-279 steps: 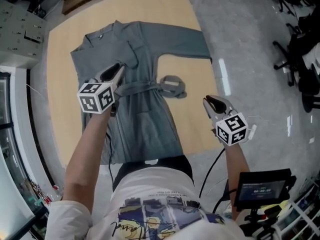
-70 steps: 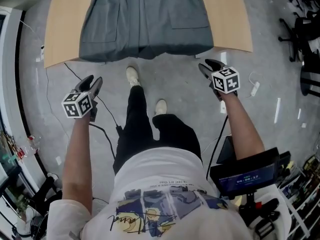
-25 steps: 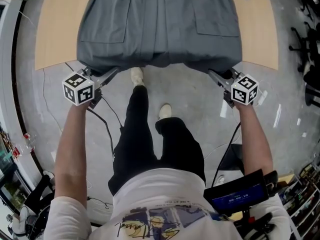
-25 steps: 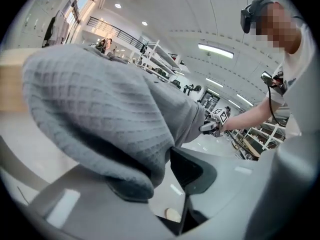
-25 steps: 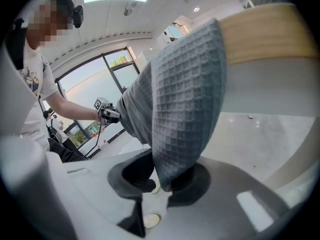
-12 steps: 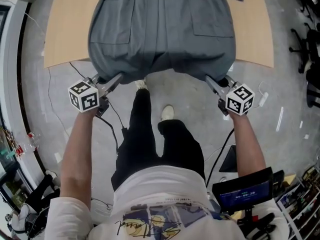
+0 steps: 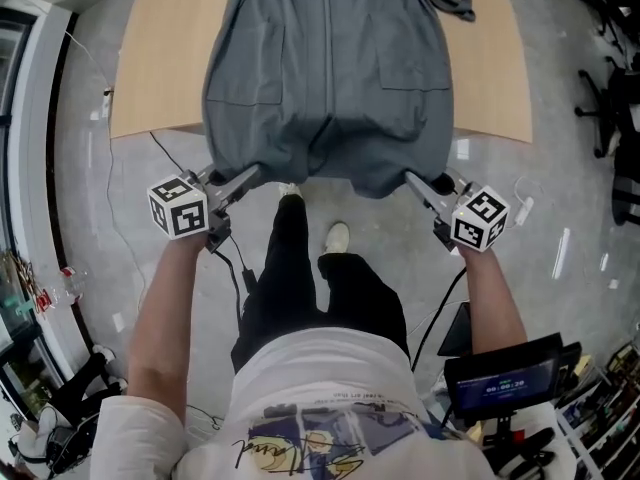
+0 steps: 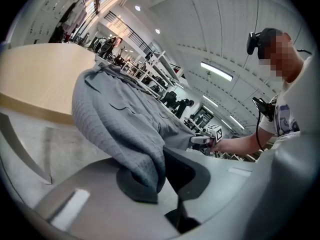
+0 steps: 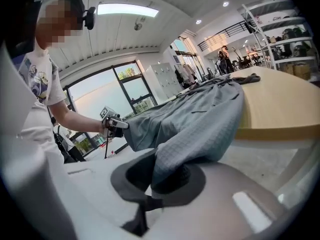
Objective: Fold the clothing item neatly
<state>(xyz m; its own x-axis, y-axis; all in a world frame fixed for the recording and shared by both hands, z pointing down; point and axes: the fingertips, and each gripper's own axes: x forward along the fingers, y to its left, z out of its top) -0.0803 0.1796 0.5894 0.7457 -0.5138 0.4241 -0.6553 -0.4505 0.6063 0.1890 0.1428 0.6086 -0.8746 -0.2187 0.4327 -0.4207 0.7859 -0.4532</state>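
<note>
Garment (image 7: 325, 78), grey and waffle-textured, lies lengthwise on the table (image 7: 160, 78), with its hem past the table's near edge and held up clear of it. My left gripper (image 7: 250, 174) is clamped on the hem corner off the table's near-left side. My right gripper (image 7: 412, 179), whose jaws have just been closing, pinches the opposite corner off the near-right side, with cloth plainly between the pads. The hem sags between the two holds. Risks, in my judgement: each bite is shallow, so cloth may slip out under tension; uneven lifting would skew the fold; pulling toward me could drag the body off the table.
</note>
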